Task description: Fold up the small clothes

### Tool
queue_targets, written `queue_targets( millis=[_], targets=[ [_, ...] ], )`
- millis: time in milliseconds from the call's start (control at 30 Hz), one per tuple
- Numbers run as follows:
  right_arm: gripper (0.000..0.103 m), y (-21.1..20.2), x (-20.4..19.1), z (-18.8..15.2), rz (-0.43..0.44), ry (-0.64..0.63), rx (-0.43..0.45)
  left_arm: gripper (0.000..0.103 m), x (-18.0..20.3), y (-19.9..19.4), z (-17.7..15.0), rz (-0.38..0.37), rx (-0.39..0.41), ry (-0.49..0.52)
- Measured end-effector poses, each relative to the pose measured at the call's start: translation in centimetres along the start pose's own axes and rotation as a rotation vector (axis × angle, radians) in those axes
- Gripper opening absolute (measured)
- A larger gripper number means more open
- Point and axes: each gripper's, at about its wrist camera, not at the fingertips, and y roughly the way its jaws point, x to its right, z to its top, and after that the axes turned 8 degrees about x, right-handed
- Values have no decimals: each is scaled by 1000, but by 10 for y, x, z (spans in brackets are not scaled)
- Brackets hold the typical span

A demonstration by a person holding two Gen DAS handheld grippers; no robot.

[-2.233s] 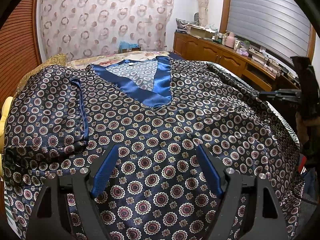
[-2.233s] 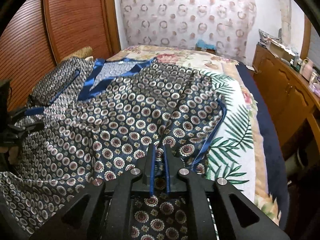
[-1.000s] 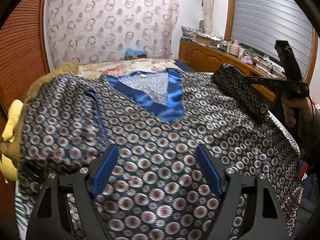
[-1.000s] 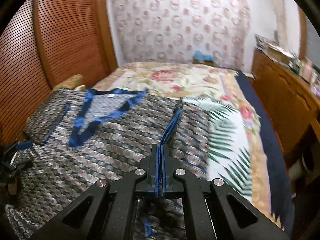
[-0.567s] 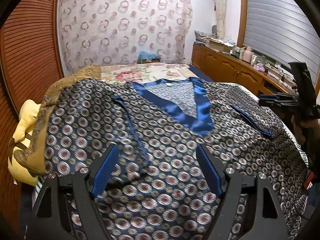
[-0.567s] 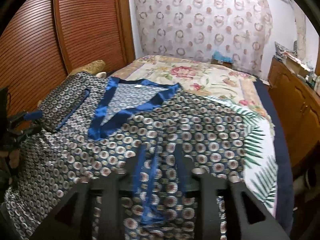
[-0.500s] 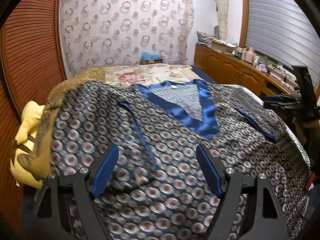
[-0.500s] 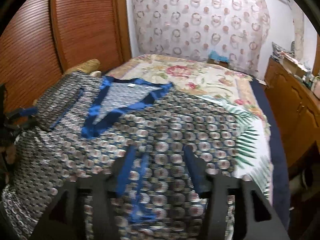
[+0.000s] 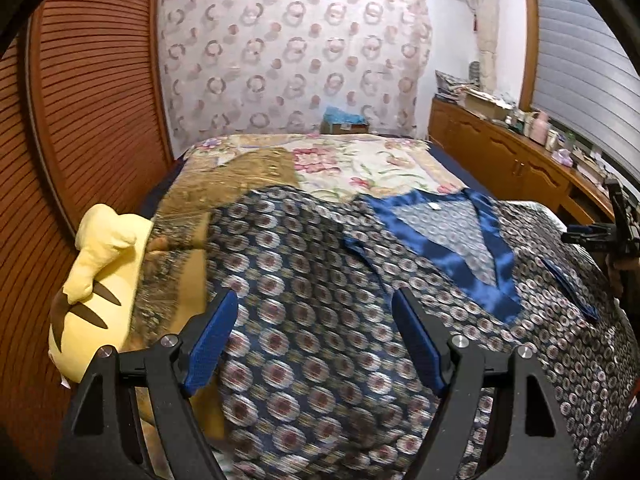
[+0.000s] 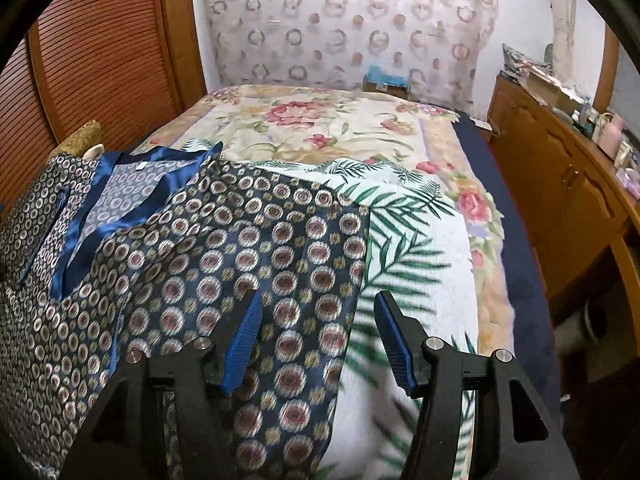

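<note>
A navy satin top with a circle print (image 9: 320,280) and a shiny blue V-neck collar (image 9: 472,256) lies spread flat on the bed. It also shows in the right wrist view (image 10: 224,248), its right edge running down the middle. My left gripper (image 9: 314,336) is open and empty above the garment's left side. My right gripper (image 10: 318,332) is open and empty above the garment's right edge, where it meets the leaf-print sheet (image 10: 416,248). The right gripper also appears at the far right of the left wrist view (image 9: 600,236).
A yellow plush toy (image 9: 96,280) and a gold cushion (image 9: 224,184) lie at the bed's left edge by the slatted wooden wall (image 9: 80,120). A floral bedspread (image 10: 320,120) covers the far bed. A wooden cabinet (image 10: 560,168) runs along the right.
My right gripper carried the right sleeve over the garment, opened and let it go, then drew back to the right edge. My left gripper stayed open and shifted left.
</note>
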Motion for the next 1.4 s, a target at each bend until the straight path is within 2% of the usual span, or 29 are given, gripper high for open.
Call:
queue_targets(
  millis=[300,600,767,967,1167,1233,1300,1367,1400],
  targets=[
    [60,46,10,9,19,-21,-26,51,-40,25,10,37,-50,-22],
    [60,53,13,10,21,-16,-14,50,-65,68,26,33,-143,-74],
    [61,50,12,8,23,-15,-14,49,-67,81,27,1,-173,-92],
    [60,46,10,9,37,-34,-15,31,-65,83,30,-34,-186,-99],
    [41,51,16,18,97,-17,-31,31,-67,84,31,-36,-192,-102],
    [34,53,16,20,106,-20,-34,20,-66,81,31,-39,-188,-95],
    [19,52,16,20,127,-10,-38,9,-62,75,33,-69,-174,-89],
    [9,51,13,19,154,-11,-45,8,-56,69,35,-78,-162,-66],
    [7,50,12,18,159,-17,-48,5,-52,67,36,-75,-155,-51]
  ],
)
